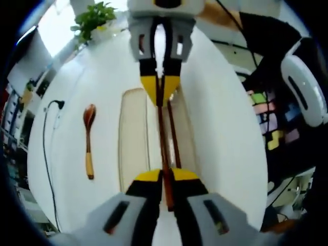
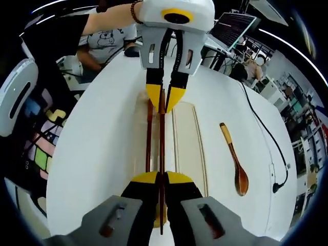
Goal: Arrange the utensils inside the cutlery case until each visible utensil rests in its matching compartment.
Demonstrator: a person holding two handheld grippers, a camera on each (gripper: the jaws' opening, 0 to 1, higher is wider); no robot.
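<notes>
1. A dark wooden chopstick (image 1: 163, 138) is hanging level over the cutlery case (image 1: 134, 138), pinched at both ends; in the right gripper view it (image 2: 162, 148) is running straight up the middle of the picture.
2. A second chopstick (image 1: 174, 134) is lying in the case's narrow compartment, just beside the held one; in the right gripper view it (image 2: 148, 136) is sitting to the left of the held stick.
3. The left gripper (image 1: 166, 177) is pressing its yellow-tipped jaws onto the near end of the held chopstick, whose tip is poking out below the jaws.
4. The right gripper (image 2: 161, 178) is clamping the opposite end in the same way; each gripper is showing at the top of the other's view, jaws closed on the stick.
5. The case (image 2: 188, 143), pale and long, is lying on the white table (image 1: 220, 128), its wider compartment sitting bare.
6. A wooden spoon (image 1: 89, 141) is resting on the table well apart from the case, outside any compartment; in the right gripper view it (image 2: 234, 159) is lying right of the case.
7. A black cable (image 2: 266, 138) is trailing along the table edge, and a green plant (image 1: 93, 19) is standing at the far end.
</notes>
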